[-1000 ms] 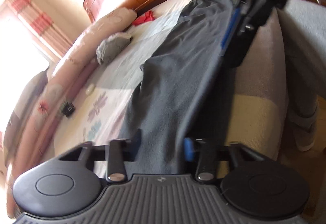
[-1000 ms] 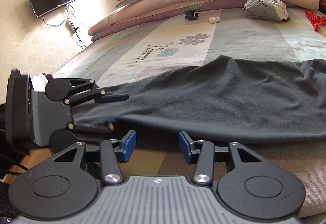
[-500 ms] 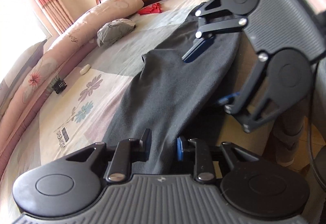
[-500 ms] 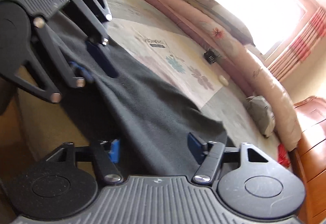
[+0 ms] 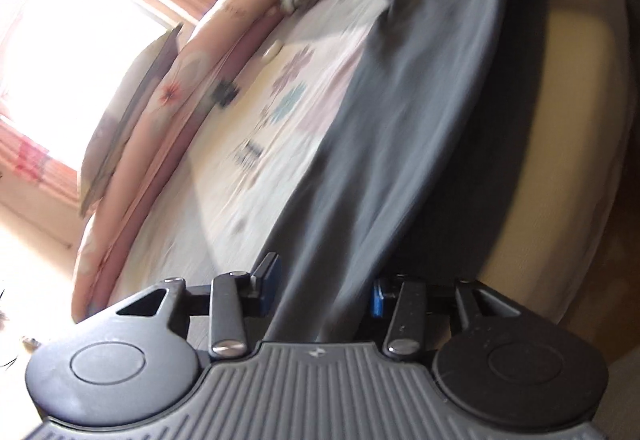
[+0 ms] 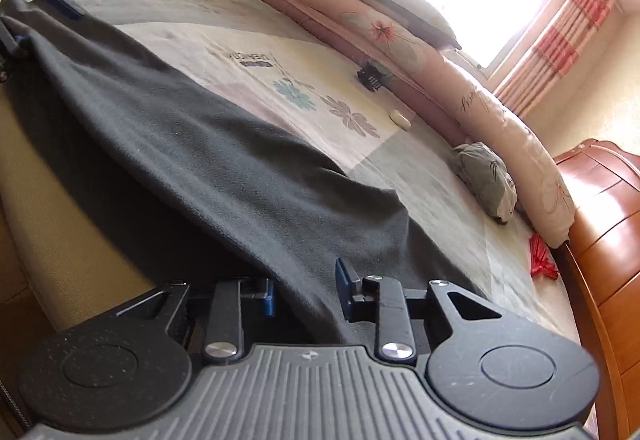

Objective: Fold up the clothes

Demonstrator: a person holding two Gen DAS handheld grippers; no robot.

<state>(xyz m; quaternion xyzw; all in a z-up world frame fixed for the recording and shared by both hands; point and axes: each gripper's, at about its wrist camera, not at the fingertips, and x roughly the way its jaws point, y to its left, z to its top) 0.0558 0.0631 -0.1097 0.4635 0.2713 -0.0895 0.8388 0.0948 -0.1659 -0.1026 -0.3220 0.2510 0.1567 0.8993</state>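
Dark grey trousers [image 6: 192, 144] stretched along the near edge of the bed [image 6: 420, 164]. Left gripper [image 5: 324, 290] and right gripper [image 6: 306, 290] each clamped on one end, likely keeping the cloth taut for folding.

garment [image 6: 208, 160]: matt dark fleece cloth; headboard [image 6: 608, 224]: glossy wood

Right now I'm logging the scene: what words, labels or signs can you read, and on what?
Dark printed label on the bedsheet: block letters, upside down and too blurred to read.
Cursive script on the pink bolster: not legible.
Small embossed logo, no letters, on the right tongs' housing.
Left wrist view: all blurred.
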